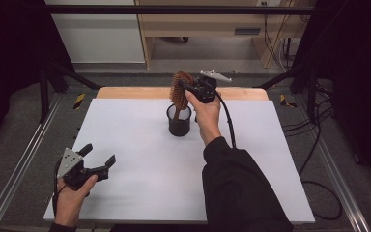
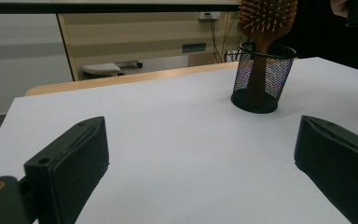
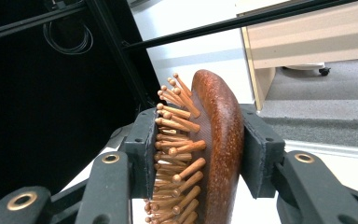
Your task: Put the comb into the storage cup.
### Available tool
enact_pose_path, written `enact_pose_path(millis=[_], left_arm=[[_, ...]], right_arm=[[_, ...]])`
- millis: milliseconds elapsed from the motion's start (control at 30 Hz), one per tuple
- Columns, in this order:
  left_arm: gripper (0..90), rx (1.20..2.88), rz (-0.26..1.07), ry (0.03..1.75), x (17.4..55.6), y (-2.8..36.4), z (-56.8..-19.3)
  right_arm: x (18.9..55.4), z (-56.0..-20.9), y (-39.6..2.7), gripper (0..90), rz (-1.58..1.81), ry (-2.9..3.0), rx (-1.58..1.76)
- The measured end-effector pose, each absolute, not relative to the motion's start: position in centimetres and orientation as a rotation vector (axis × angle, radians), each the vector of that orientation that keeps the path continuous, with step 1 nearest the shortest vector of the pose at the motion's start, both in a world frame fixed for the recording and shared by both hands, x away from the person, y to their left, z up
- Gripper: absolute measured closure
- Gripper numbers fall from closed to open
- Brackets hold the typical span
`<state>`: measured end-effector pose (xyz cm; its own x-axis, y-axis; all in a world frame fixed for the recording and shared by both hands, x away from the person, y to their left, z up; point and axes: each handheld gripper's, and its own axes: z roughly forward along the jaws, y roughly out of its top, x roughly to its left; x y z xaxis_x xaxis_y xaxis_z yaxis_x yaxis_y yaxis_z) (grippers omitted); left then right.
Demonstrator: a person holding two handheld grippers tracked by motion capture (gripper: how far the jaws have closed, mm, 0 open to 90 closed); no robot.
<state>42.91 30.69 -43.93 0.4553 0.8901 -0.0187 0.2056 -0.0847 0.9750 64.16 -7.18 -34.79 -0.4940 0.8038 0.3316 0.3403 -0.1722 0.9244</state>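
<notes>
Your right hand-held gripper (image 1: 185, 88) was clamped on the head of the brown wooden paddle hairbrush (image 1: 178, 89), one pad against its pin bristles and the other against its smooth back. The brush stood handle-down in the black wire-mesh cup (image 1: 179, 121) near the far edge of the white surface (image 1: 140, 159). Your left hand-held gripper (image 1: 99, 155) held nothing, its jaws spread wide, at the near left corner.

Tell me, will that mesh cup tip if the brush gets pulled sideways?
Probably yes. The mesh cup looks thin and light, and the wooden brush rises well above its rim, giving leverage. The right claw grips the brush head, so a straight upward lift seems safer.
</notes>
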Motion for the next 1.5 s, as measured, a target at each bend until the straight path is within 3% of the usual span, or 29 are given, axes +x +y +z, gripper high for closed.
enact_pose_path(millis=[1500], left_arm=[[3.3, 1.598, 0.741, 0.967, 43.0, 30.3, -44.0]], right_arm=[[65.5, -35.6, -9.4, 45.8, 1.657, 1.734, 1.380]])
